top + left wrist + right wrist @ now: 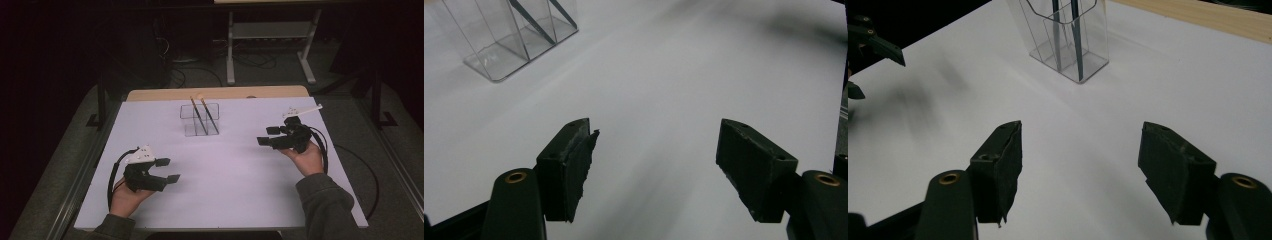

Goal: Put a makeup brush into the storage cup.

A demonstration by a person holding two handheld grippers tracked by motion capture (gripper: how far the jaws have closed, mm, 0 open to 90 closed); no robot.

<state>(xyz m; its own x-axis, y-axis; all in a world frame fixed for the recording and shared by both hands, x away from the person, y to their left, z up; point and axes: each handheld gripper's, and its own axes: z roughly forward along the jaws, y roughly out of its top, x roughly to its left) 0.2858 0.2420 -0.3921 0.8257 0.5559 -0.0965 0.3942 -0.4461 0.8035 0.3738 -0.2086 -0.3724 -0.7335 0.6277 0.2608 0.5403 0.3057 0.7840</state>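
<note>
Nearest the camera, the left tool (169, 170) and right tool (266, 136), jaws apart and empty, flank the clear compartmented plastic holder (200, 120) with 2 leaning dark brushes (202, 115), far-centre on the white tabletop (225, 175), nearer the right.

Tongs (654, 170) agape; clear holder (509, 37) beyond

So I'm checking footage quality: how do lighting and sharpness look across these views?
High view: the white table is lit, the room behind is dark. Left gripper view: soft and smeared, especially top right; the clear holder is hazy. Right gripper view: the holder is sharper, with a blurred dark smear at left.
</note>
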